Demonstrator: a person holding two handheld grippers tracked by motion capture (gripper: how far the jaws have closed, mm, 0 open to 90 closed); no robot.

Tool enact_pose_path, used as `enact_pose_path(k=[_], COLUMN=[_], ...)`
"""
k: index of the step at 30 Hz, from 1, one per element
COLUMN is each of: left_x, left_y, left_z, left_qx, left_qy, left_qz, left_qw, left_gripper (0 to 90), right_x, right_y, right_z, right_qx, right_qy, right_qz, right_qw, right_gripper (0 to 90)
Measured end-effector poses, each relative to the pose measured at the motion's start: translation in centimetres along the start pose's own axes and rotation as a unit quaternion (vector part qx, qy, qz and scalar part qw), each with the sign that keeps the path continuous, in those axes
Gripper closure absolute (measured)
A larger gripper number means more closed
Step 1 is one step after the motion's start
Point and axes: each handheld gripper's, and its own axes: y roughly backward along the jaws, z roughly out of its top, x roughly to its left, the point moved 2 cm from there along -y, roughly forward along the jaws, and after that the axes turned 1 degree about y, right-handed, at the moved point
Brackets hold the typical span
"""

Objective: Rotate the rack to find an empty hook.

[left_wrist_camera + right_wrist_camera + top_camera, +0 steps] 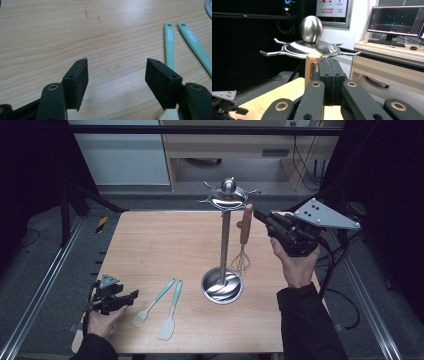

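Note:
A steel utensil stand (225, 237) rises from a round base at the table's middle, with hooks around its domed top (304, 48). A whisk (245, 227) with a wooden handle (310, 68) hangs upright beside the pole, its wires just above the table. My right gripper (257, 215) is at the handle's top, its jaws pressed together (331, 61), seemingly on a thin metal part at the handle's side. Two mint-handled spatulas (152, 302) (171, 312) lie flat near the front. My left gripper (131, 296) rests low at the front left, open and empty (116, 72), with the spatula handles (169, 42) (193, 42) to its right.
The wooden table (160, 240) is bare across its left and back. Metal rails (45, 285) run along both sides. Behind the table are a desk and dark curtains. A monitor and keyboard (397, 25) stand on a desk in the right gripper view.

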Motion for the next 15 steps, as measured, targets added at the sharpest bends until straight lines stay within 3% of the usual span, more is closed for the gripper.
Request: enact_pose_path(k=[15], left_x=[0.0], left_y=[0.1], left_z=[0.0], left_qx=[-0.001], left_qy=[0.0], left_qz=[0.001], left_qw=[1.0], left_gripper=[34.8], right_x=[1.4], right_y=[-0.1], right_z=[0.2], right_qx=[-0.005], right_qy=[0.009], right_qz=[0.02], right_qw=[0.9997], right_gripper=[90.0])
